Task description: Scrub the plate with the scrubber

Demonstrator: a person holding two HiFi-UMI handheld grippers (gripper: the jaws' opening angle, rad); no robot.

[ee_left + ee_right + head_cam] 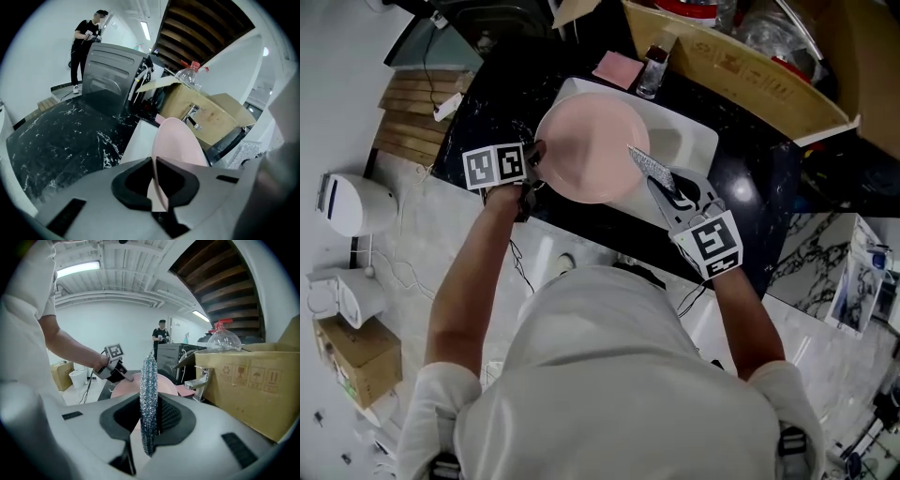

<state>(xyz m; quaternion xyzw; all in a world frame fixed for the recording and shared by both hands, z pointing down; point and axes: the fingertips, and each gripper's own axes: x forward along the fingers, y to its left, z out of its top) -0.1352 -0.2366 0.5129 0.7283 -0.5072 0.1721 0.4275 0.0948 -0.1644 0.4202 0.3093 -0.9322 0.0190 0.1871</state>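
Observation:
A pink plate (591, 147) is held up over the white sink (698, 141), tilted, with my left gripper (534, 161) shut on its left rim. In the left gripper view the plate (176, 140) runs edge-on between the jaws of that gripper (154, 180). My right gripper (661, 192) is shut on a flat silver mesh scrubber (650, 167) whose tip lies at the plate's right edge. In the right gripper view the scrubber (149, 399) stands upright in my right gripper (150, 420), with the plate (166, 383) behind it.
The sink sits in a black marble counter (487, 122). A faucet (199, 380) and a pink sponge (618, 68) are at the sink's far side, beside a small bottle (652, 70). A cardboard box (741, 66) stands behind. A person (86, 42) stands far off.

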